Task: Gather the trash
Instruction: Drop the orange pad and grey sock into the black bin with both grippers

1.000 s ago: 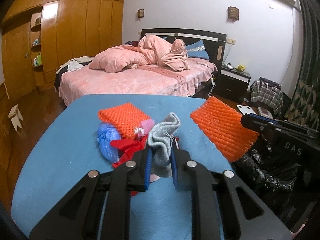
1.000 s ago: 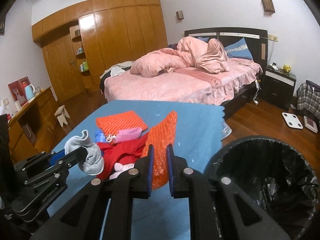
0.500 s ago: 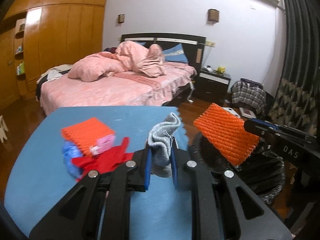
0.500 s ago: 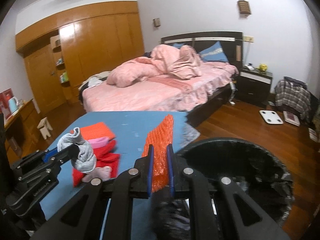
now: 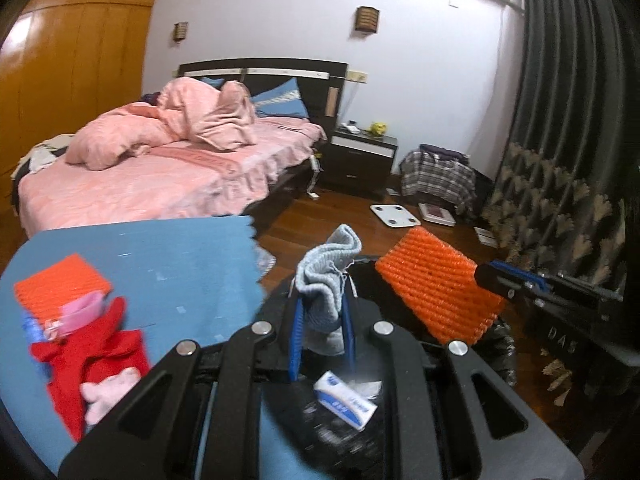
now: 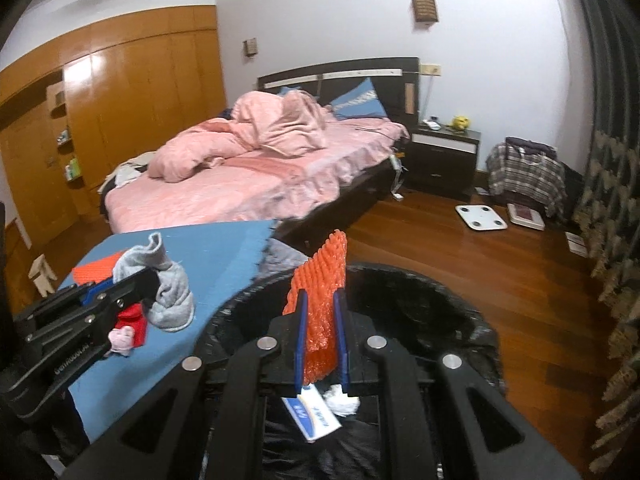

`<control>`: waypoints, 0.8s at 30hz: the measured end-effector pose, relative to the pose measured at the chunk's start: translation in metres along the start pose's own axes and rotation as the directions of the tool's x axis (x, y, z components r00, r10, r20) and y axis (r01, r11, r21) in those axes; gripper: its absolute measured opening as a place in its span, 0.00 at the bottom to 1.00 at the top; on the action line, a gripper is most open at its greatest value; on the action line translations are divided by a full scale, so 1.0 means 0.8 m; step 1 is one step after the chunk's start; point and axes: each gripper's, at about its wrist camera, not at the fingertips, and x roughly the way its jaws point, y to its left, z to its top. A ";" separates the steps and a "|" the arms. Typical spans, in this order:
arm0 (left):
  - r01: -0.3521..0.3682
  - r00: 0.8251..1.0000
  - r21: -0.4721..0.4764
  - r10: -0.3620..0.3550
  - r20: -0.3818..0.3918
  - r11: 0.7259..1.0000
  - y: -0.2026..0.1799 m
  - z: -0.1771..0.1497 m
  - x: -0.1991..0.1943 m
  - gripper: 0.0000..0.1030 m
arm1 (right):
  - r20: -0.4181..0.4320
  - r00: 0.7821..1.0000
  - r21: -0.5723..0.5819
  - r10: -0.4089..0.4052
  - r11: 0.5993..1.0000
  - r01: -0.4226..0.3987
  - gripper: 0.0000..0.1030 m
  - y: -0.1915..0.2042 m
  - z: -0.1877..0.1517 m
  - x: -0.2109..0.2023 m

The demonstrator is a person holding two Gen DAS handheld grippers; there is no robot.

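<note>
Both grippers are loaded and carried off the blue table (image 5: 168,264) toward the black-lined bin (image 6: 460,320), presumably so each piece drops straight in.

Left gripper (image 5: 320,332): fingers pinching the grey sock (image 5: 326,276), which stands up between the pads at frame centre, above the bin's near side.

Right gripper (image 6: 320,344): fingers pressed on the orange foam net (image 6: 320,292), held edge-up over the bin mouth.

Bin already holds a white-blue packet (image 6: 312,416). A red cloth (image 5: 92,356) lies on the table, lower left.
</note>
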 end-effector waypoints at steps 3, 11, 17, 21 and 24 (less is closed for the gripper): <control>0.026 1.000 0.010 -0.026 -0.008 1.000 -0.019 0.001 0.017 0.15 | -0.005 1.000 0.018 -0.029 0.999 0.029 0.12 -0.019 -0.004 0.000; 0.067 0.997 0.025 -0.066 -0.048 0.997 -0.039 -0.003 0.049 0.38 | -0.020 0.997 0.040 -0.073 0.996 0.074 0.27 -0.048 -0.015 0.000; 0.029 0.999 0.020 -0.029 -0.034 0.999 -0.024 -0.004 0.039 0.55 | 0.000 0.995 0.042 -0.097 0.994 0.097 0.76 -0.048 -0.018 -0.003; -0.036 0.999 0.001 0.036 -0.008 0.999 0.007 -0.007 0.014 0.77 | 0.056 0.991 0.043 -0.119 0.992 0.117 0.95 -0.034 -0.016 -0.012; -0.091 0.996 -0.018 0.091 -0.002 0.996 0.038 -0.013 -0.008 0.85 | 0.061 0.994 0.044 -0.093 0.995 0.090 0.95 -0.020 -0.012 -0.012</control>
